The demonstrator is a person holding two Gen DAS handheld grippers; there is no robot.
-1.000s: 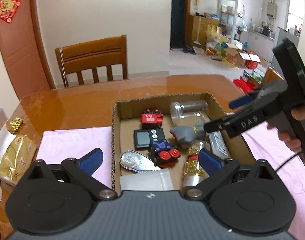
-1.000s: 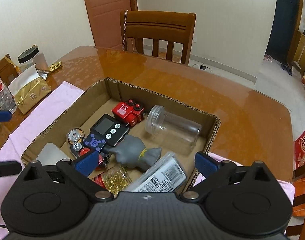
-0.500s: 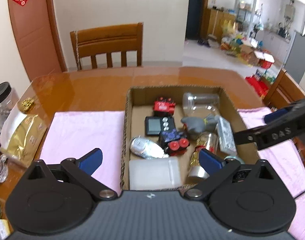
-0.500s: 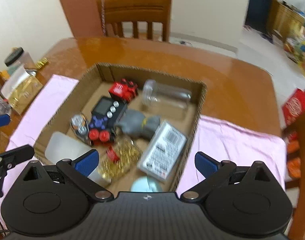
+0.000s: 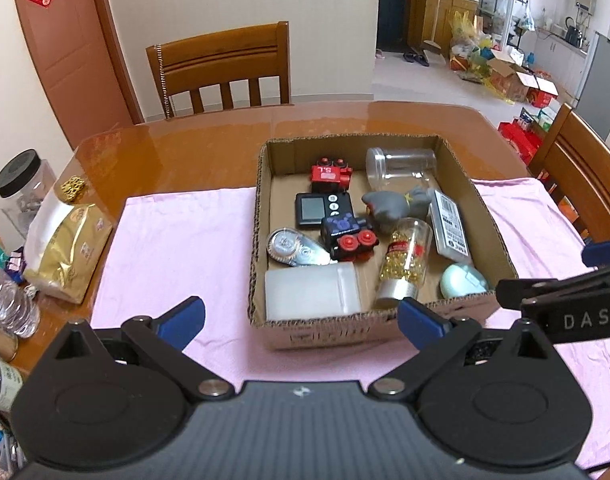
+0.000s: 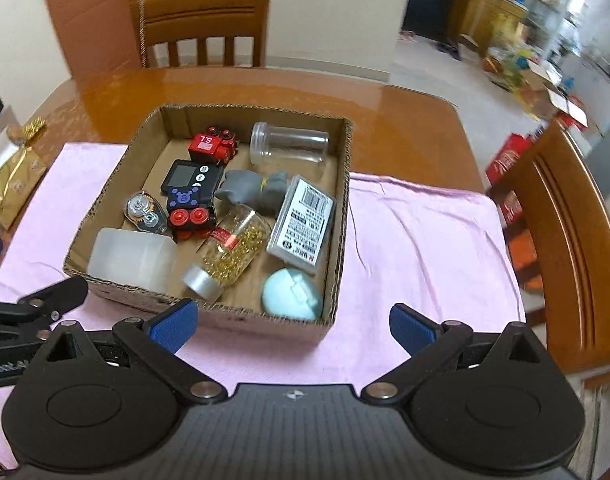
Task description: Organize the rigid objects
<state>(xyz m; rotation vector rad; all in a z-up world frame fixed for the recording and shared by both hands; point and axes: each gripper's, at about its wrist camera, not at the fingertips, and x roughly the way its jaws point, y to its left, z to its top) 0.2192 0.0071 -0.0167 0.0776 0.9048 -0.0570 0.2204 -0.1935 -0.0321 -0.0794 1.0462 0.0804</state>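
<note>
Below, we see a cardboard box resting on a pink cloth that covers part of the tabletop. Our left gripper hangs before the near wall of the box with its fingers spread wide and nothing between them; our right gripper hangs likewise at the near right corner, also spread and empty.

Every rigid object in view lies inside the box:
- at the far wall, a red toy train and a clear jar on its side;
- in the middle, a black timer, a dark blue toy train, a grey figurine and a labelled flat case;
- nearer us, a silver tape dispenser, a frosted plastic box, a bottle of gold capsules and a pale green egg-shaped case.

We judge that this scene fits two stages equally: the objects gathered into the box and the grippers clear of it, or the objects waiting to be lifted out and sorted onto the cloth. The pictures do not settle which, so we name no particular next move; any grasp within the box would call for care, since the pieces lie touching one another.
</note>
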